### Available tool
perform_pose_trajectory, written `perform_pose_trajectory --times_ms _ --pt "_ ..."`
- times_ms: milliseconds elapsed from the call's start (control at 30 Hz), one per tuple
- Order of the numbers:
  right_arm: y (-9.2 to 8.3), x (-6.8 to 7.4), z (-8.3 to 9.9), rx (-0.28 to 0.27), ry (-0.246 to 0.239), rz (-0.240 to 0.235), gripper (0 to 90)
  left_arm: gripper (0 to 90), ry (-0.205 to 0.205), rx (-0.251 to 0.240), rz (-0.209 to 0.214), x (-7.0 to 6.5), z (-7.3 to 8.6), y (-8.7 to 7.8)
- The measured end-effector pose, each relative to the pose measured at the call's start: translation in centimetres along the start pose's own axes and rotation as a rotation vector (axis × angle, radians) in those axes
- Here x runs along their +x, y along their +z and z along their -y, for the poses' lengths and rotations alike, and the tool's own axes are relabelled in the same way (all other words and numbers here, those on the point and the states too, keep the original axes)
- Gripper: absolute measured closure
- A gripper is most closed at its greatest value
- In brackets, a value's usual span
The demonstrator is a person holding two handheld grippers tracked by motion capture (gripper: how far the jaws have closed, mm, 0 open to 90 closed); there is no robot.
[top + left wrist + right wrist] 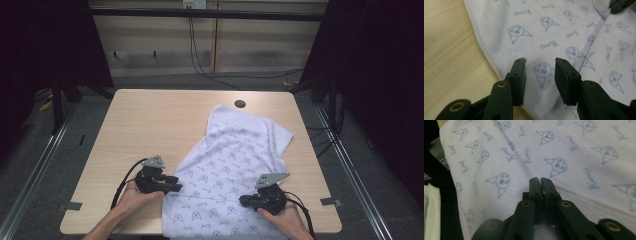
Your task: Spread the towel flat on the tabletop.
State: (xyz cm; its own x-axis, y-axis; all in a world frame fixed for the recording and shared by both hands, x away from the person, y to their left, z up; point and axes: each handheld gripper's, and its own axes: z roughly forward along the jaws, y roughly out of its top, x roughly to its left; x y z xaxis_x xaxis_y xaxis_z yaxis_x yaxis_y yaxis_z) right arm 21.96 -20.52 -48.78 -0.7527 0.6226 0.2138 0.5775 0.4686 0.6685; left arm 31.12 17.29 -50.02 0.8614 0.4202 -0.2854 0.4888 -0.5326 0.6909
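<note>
At the near edge of the table (150, 115), the right gripper (246, 201) is resting on the printed cloth (235, 150), its jaws pressed together and pinching a stitched hem of it. Beside it, the left gripper (176, 184) is sitting at the cloth's left border, its jaws spread with nothing clamped, hovering over the fabric. The cloth is lying across the right half of the table, draping over the near edge and stretching toward the round hole (240, 104) at the far side.
</note>
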Motion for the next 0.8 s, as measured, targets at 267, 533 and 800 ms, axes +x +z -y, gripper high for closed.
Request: perform_pose_trajectory --times_ms 267,533,800 --pt "-7.0 0.8 3.1 -0.160 0.091 0.128 89.5 60.3 0.019 0.009 -0.014 -1.5 1.0 -0.6" --pt "-12.5 1.7 9.1 -0.176 0.236 0.253 89.5 62.0 0.044 0.046 0.073 -3.8 1.9 -0.8" --pt "-11.7 1.4 8.3 -0.154 0.191 0.282 66.1 72.4 0.055 0.032 0.145 -3.9 1.4 -1.4"
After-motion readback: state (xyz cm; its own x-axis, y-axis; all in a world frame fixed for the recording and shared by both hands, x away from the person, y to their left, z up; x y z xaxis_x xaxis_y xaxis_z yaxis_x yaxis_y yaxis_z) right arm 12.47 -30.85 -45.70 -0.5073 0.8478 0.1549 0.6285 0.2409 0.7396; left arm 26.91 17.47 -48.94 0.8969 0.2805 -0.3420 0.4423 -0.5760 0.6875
